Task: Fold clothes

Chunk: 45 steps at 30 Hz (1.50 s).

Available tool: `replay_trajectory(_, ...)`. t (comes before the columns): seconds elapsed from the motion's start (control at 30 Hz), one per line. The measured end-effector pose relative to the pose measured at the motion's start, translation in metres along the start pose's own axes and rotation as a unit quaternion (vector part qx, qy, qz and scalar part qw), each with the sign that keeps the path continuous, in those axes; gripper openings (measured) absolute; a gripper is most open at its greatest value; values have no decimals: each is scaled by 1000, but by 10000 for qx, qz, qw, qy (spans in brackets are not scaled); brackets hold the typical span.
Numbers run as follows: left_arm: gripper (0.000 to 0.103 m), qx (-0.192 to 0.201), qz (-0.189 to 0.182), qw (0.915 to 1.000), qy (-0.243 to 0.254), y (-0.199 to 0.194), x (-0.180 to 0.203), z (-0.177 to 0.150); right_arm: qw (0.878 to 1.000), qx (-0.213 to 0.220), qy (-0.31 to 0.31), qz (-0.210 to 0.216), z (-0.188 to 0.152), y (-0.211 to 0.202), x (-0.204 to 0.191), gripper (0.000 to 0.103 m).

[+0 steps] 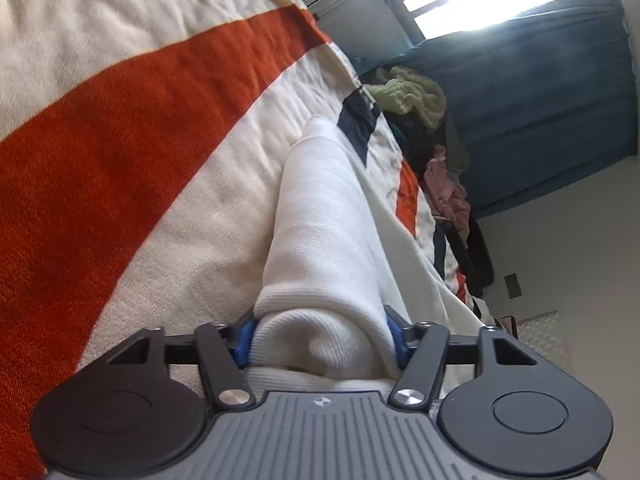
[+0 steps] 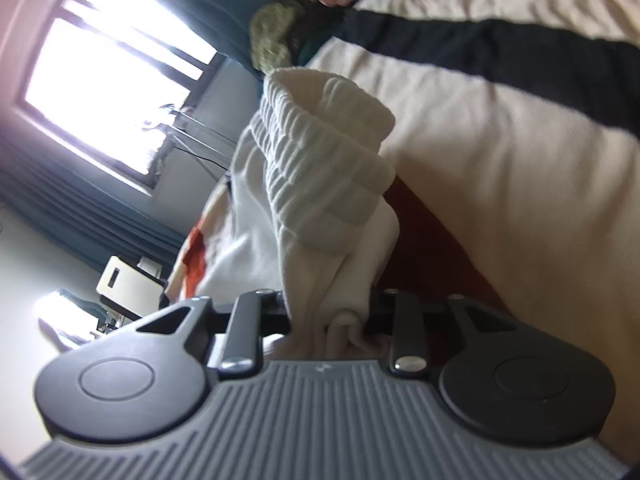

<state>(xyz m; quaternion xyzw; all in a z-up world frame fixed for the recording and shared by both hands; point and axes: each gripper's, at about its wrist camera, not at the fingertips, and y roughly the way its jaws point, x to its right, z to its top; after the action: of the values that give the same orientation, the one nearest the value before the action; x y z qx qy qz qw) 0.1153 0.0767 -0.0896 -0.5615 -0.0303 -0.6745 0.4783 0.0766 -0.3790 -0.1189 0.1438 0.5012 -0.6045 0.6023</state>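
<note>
A white knit garment lies stretched along the striped bedspread. My left gripper is shut on a bunched fold of it, with the blue pads pressed against the cloth on both sides. In the right wrist view my right gripper is shut on the same white garment near its ribbed band, which hangs bunched and lifted above the bedspread. The right fingertips are hidden by the cloth.
A pile of other clothes, green and pink, lies at the far edge of the bed; it also shows in the right wrist view. Teal curtains and a bright window stand behind.
</note>
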Motion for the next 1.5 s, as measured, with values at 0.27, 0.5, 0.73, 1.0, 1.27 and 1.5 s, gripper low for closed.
replay_trajectory(0.27, 43, 146, -109, 9995, 239, -20, 33, -8, 9993, 275, -215, 165, 9, -17, -11, 26)
replay_trajectory(0.5, 40, 206, -263, 9992, 239, -40, 85, -11, 9978, 604, -142, 238, 30, -57, -28, 26)
replay_trajectory(0.73, 40, 35, -401, 9982, 452, -26, 172, -10, 9958, 867, 212, 221, 92, -92, -37, 26)
replay_trajectory(1.0, 40, -522, -580, 9932, 869, 92, 270, -4, 9916, 1264, 284, -29, 197, -90, -8, 26)
replay_trajectory(1.27, 40, -942, -724, 9847, 1276, 277, 369, 24, 9804, 1865, 512, -388, 321, -35, 35, 26)
replay_trajectory(1.5, 42, -1115, -771, 9720, 1920, 413, 367, -2, 9670, 2380, 706, -569, 354, 23, 110, 26)
